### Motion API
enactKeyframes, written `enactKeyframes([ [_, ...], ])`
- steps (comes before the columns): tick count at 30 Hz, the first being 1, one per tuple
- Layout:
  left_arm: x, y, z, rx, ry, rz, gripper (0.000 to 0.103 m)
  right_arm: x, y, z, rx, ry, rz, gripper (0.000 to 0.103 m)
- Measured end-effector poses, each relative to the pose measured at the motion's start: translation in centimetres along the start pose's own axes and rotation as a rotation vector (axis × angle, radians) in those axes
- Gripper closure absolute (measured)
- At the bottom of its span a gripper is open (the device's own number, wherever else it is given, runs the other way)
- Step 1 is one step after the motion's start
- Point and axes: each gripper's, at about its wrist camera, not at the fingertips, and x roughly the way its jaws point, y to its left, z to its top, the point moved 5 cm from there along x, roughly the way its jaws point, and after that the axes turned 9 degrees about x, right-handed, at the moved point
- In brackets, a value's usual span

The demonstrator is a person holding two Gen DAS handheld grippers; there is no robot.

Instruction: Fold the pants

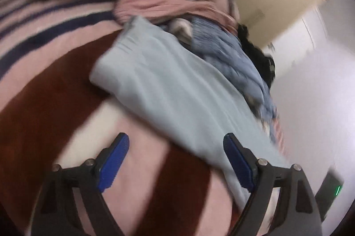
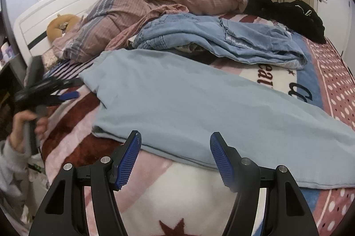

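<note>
Both jaws spread, empty; light-blue pants (image 2: 199, 103) flat on blanket (image 2: 177, 187).

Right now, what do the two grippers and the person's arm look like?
Both the left gripper and right gripper have black angular frames, silver round bolts and blue ribbed pads. The hand is bare, and its sleeve is grey with stars.

The right gripper (image 2: 175, 147) is hovering low with its blue-padded fingers (image 2: 128, 156) spread wide apart, gripping nothing. The left gripper (image 1: 176, 153) is likewise gaping, fingers (image 1: 114, 160) parted and bare. In the right wrist view, the left gripper (image 2: 55, 92) is showing at the far left, blurred, with the left hand (image 2: 26, 125) wrapping its handle.
</note>
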Motion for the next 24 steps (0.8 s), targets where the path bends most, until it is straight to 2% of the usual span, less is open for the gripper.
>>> enactKeyframes([
  [2, 0.8, 0.9, 1.4, -0.034, -0.035, -0.018, 0.019, -0.5, 0.1, 0.2, 0.007, -0.009, 0.003, 0.042],
  [3, 1.4, 1.3, 2.5, -0.044, -0.053, 0.001, 0.019, -0.6, 0.1, 0.2, 0.005, -0.011, 0.0, 0.042],
  [4, 1.9, 1.7, 3.2, -0.059, -0.063, 0.019, 0.025, -0.8, 0.2, 0.3, 0.002, -0.012, -0.006, 0.042],
  [6, 2.5, 2.5, 4.4, -0.098, -0.082, 0.06, 0.05, -1.1, 0.2, 0.4, -0.002, -0.015, -0.014, 0.042],
  [7, 2.8, 2.6, 4.9, -0.1, -0.073, 0.082, 0.084, -1.4, 0.1, 0.4, 0.0, -0.017, -0.014, 0.042],
  [8, 3.3, 2.3, 5.2, -0.087, -0.046, 0.098, 0.096, -1.8, 0.0, 0.4, 0.002, -0.02, -0.013, 0.042],
  [11, 2.2, 0.1, 6.2, 0.005, -0.1, 0.133, 0.097, -2.9, -0.5, 0.4, 0.006, -0.034, -0.016, 0.042],
  [14, 0.6, -3.6, 7.1, 0.099, -0.161, 0.12, 0.097, -4.3, -1.4, 0.3, 0.015, -0.058, -0.029, 0.042],
  [19, -1.3, -14.5, 7.1, 0.327, -0.226, 0.027, 0.097, -6.6, -3.7, 0.1, 0.06, -0.102, -0.042, 0.042],
  [23, 0.1, -24.1, 4.9, 0.51, -0.217, -0.034, 0.097, -9.2, -6.5, -0.5, 0.113, -0.151, -0.048, 0.042],
  [24, 1.5, -27.1, 3.7, 0.577, -0.199, -0.041, 0.097, -9.6, -7.1, -0.6, 0.124, -0.158, -0.047, 0.042],
])
